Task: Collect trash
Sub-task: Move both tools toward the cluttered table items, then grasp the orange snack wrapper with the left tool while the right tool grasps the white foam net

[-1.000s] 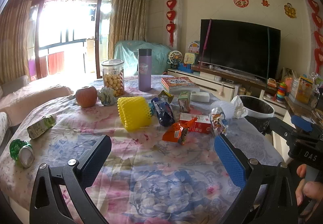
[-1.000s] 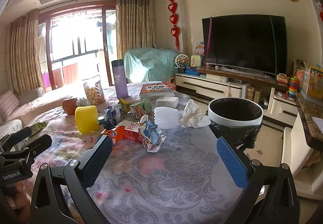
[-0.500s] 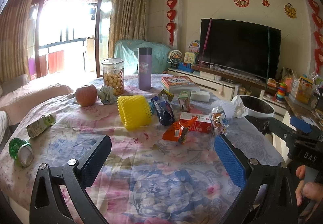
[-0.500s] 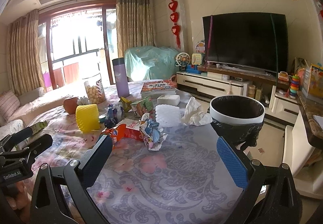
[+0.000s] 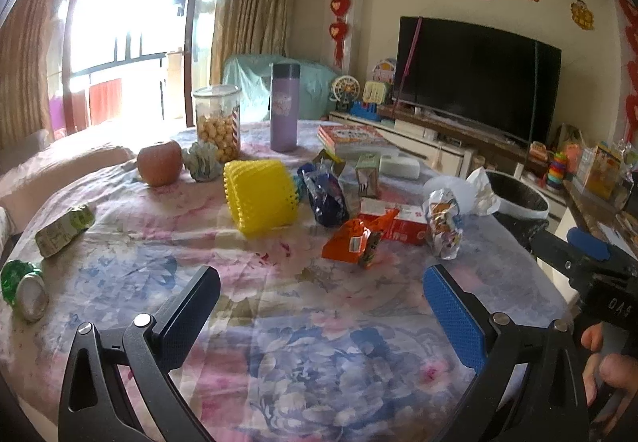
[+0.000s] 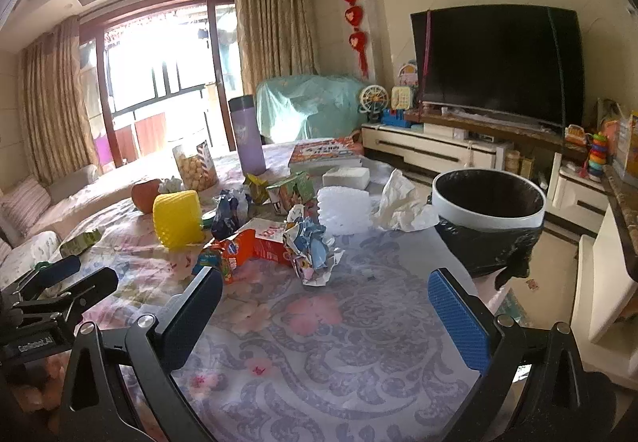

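Left gripper (image 5: 321,302) spread wide, nothing held, above the floral tablecloth (image 5: 279,362). Orange snack wrapper (image 5: 355,240) just ahead of it. Right gripper (image 6: 325,306) likewise released, empty; crumpled wrapper (image 6: 313,246) ahead, white bin (image 6: 488,207) beyond its right finger, off the table edge.

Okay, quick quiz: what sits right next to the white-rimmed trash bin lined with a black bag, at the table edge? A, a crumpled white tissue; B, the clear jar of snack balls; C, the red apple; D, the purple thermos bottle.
A: the crumpled white tissue lies at the table edge beside the white-rimmed trash bin, while the other three stand far back across the table.
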The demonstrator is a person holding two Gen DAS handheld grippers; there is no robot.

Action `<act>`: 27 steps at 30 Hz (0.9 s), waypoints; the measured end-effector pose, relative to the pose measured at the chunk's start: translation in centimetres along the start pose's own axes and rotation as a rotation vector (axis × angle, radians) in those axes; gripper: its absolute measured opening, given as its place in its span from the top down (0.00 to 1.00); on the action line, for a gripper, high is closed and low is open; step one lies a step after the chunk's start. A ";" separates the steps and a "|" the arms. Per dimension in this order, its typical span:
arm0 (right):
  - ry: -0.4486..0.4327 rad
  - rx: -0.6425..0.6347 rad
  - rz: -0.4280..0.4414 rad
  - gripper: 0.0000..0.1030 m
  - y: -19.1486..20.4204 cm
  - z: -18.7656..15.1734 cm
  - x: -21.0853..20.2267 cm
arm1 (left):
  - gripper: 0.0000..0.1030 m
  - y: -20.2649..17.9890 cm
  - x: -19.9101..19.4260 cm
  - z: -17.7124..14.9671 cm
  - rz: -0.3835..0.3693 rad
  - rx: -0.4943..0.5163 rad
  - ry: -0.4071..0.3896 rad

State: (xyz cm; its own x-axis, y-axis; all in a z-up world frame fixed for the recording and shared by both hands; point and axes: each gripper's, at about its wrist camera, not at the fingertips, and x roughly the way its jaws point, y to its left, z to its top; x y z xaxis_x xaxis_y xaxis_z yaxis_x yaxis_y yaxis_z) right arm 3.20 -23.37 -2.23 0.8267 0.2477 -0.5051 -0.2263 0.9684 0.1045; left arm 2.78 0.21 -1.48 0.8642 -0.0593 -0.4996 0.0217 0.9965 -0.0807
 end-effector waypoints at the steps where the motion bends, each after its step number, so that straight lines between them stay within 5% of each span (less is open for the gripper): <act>1: 0.009 0.002 0.007 0.01 -0.1 0.0 0.4 | 0.01 0.0 0.6 0.3 0.001 -0.001 0.010; 15: 0.172 0.059 0.050 0.09 -2.0 -0.1 7.1 | 0.06 -0.7 9.8 2.9 -0.033 0.009 0.137; 22: 0.230 0.062 0.081 0.15 -2.0 0.3 10.0 | 0.20 -1.0 13.2 3.3 -0.051 0.017 0.190; 27: 0.296 0.074 0.108 0.37 -2.0 0.2 12.2 | 0.22 -1.4 14.9 3.6 -0.060 0.024 0.219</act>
State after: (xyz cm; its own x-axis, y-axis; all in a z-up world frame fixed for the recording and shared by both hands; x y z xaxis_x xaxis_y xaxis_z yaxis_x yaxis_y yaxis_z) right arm 13.85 -22.30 -8.39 0.6118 0.3411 -0.7137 -0.2580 0.9389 0.2276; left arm 17.47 -1.87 -5.67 0.7313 -0.1276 -0.6700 0.0841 0.9917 -0.0971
